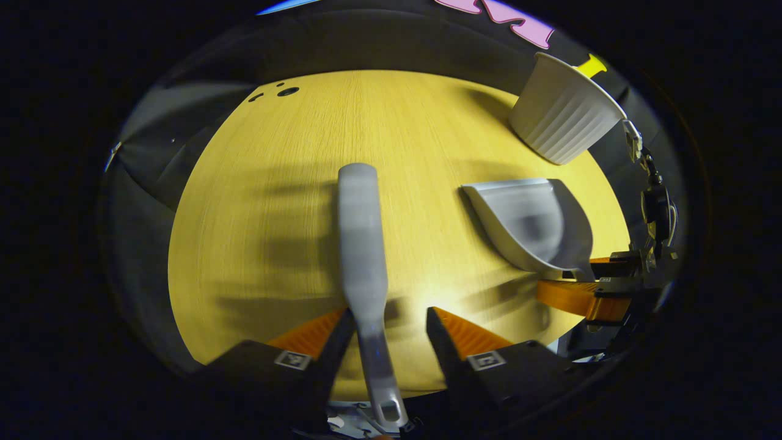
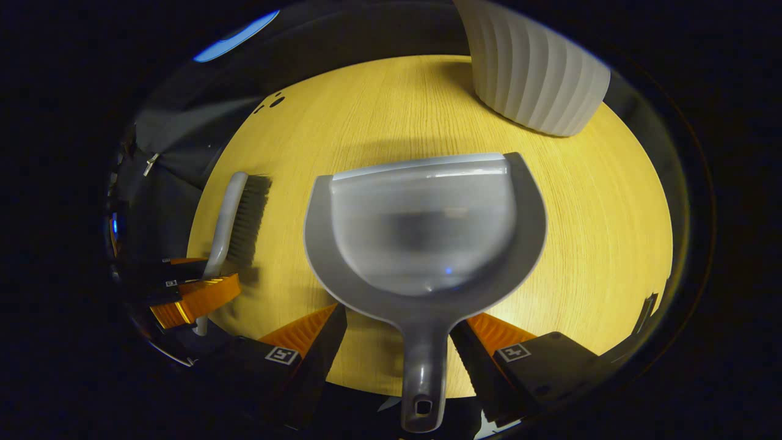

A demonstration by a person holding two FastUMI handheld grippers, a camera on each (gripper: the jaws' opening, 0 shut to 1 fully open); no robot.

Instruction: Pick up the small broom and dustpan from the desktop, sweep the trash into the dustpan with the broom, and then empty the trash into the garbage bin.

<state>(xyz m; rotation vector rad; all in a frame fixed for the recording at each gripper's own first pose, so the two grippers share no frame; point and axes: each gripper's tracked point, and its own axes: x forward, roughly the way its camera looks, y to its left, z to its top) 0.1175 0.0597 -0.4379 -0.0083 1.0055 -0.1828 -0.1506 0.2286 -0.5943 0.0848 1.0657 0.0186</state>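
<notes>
A grey broom lies bristles down along the wooden desktop. Its thin handle runs back between the fingers of my left gripper, which is open: the left finger is at the handle and the right finger stands off it. The grey dustpan points its lip at the white ribbed garbage bin. Its handle lies between the fingers of my open right gripper, with a gap on the left side. In the right gripper view the broom and the left gripper are at the left.
The bin stands at the far right corner of the desktop, just beyond the dustpan. The right gripper sits at the dustpan's handle. Small dark holes mark the far left of the desktop. Dark cloth surrounds the table edges.
</notes>
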